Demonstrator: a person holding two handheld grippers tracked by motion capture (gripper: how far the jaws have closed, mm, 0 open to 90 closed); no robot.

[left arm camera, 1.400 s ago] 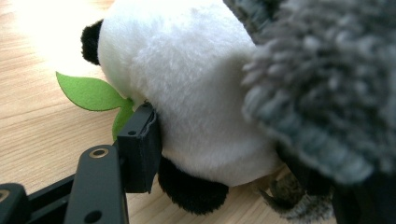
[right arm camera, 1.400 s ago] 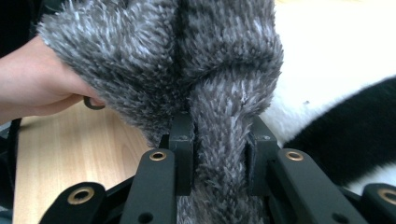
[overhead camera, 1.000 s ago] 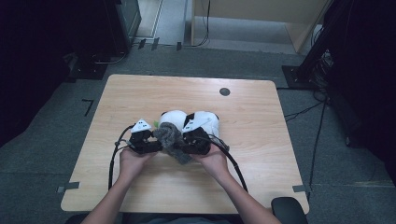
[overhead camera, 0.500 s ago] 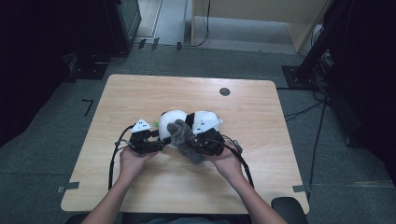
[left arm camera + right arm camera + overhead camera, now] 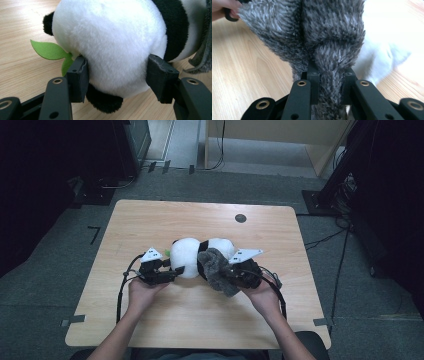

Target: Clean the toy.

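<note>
**Grey fleece drawn off plush panda at wooden table**

A light wooden table [image 5: 150, 220] carries a plush panda [image 5: 192, 256] lying on its side near the middle, black band around its white body, one black ear and a green felt leaf [image 5: 47, 50] showing in the left gripper view. A grey fuzzy cloth [image 5: 217, 270] drapes against the panda's right end and hangs toward the person's side of the table. The left gripper [image 5: 167, 272] clamps the toy's white rounded body, a black pad [image 5: 78, 75] pressed into the plush on either flank; it sits where it did a second ago. The right gripper [image 5: 235, 276] is pinched tight on a bunched fold of the grey cloth, the pile squeezed between its jaws in the right gripper view. Compared with a second ago, the right hand [image 5: 262, 295] has shifted rightward and away from the left hand [image 5: 142, 290], and the cloth, earlier bunched between the two grippers, now stretches out farther to the right. A small dark round disc [image 5: 240, 218] sits near the table's far edge.
</note>
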